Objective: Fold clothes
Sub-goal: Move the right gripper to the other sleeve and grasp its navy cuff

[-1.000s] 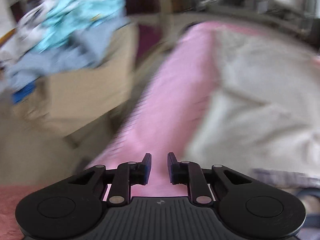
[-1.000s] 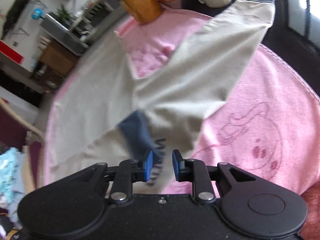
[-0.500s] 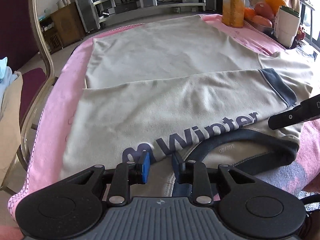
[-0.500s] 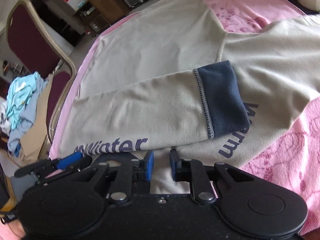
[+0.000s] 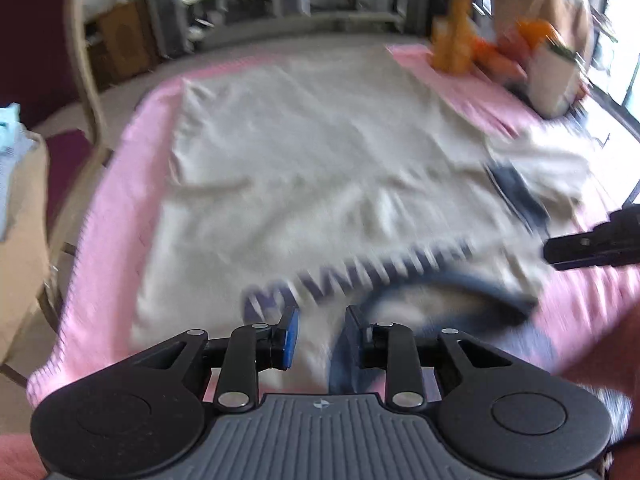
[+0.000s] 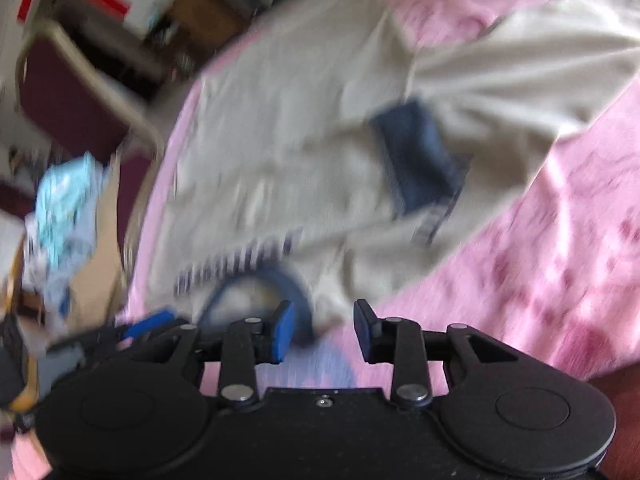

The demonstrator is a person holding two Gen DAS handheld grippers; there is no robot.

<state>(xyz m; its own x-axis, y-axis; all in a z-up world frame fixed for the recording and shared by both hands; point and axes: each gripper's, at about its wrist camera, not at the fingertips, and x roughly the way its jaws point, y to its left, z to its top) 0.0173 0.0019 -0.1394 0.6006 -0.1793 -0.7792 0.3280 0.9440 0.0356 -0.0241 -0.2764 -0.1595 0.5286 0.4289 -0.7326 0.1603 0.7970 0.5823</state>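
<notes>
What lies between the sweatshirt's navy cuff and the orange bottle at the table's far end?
In the left wrist view, only beige sweatshirt and bare pink cloth between navy cuff and orange bottle.

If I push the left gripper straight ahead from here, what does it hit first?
Probably the beige sweatshirt itself: the left gripper, jaws open, points at the fabric beside the navy collar, near the printed lettering. The picture is blurred, so its height above the cloth is unclear.

Each fisheye looks forward along its own fingers, low and close over the beige fleece sweatshirt with navy collar [image 5: 304, 168] [image 6: 288, 152] — the shared ground. Left view catches the right gripper [image 5: 592, 246] ahead-right.
</notes>
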